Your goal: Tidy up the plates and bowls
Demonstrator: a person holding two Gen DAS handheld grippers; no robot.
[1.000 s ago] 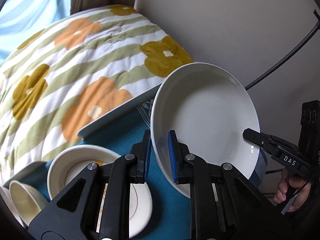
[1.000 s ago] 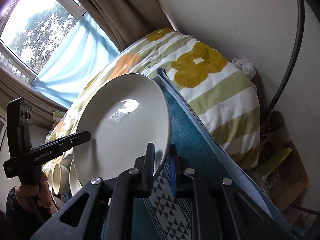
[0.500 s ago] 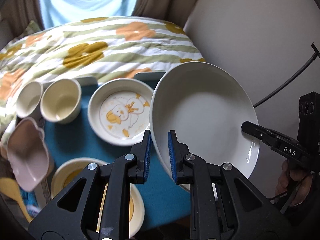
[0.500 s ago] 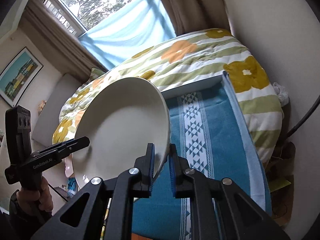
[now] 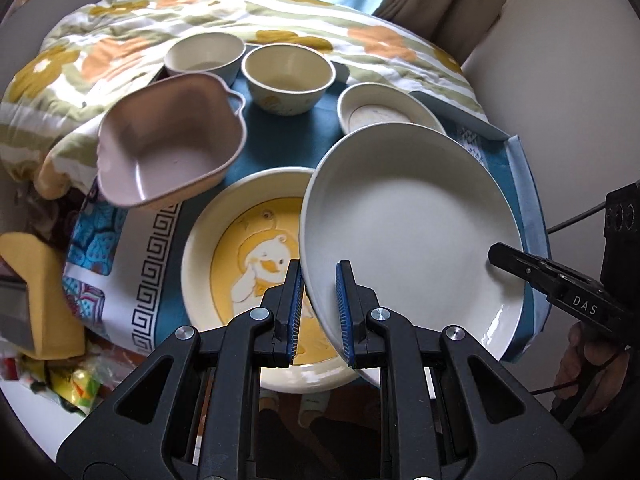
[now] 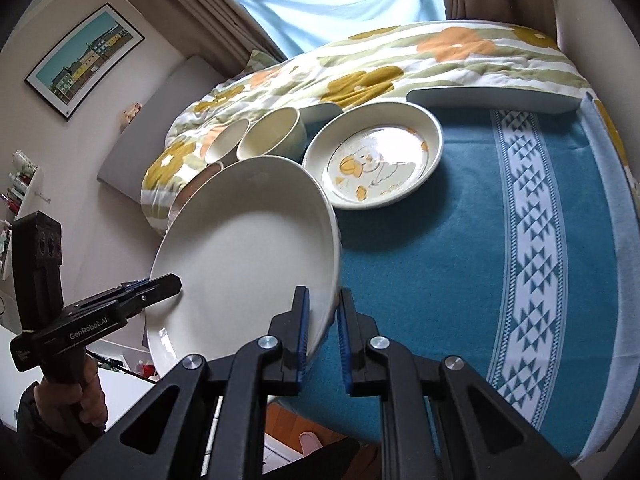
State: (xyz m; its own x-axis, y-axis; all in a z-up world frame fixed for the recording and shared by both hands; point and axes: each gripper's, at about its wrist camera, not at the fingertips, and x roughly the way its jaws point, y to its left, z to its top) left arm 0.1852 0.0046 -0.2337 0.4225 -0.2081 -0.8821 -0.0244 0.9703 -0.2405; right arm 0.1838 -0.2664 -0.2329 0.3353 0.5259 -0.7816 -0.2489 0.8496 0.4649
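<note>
A large plain white plate hangs tilted in the air, held at opposite rims by both grippers. My left gripper is shut on its near-left rim. My right gripper is shut on its right rim; the plate also shows in the right wrist view. Below it a big yellow duck plate lies on the cloth. A smaller duck plate, two cream bowls and a pink bowl stand behind.
A blue patterned cloth covers the table. A floral quilt lies behind it, with a white tray edge at the back. A yellow sponge-like item and clutter sit at the left edge.
Both grippers swung the held white plate from facing the wall and quilt toward the table; it now hangs lower, over the yellow duck plate.
</note>
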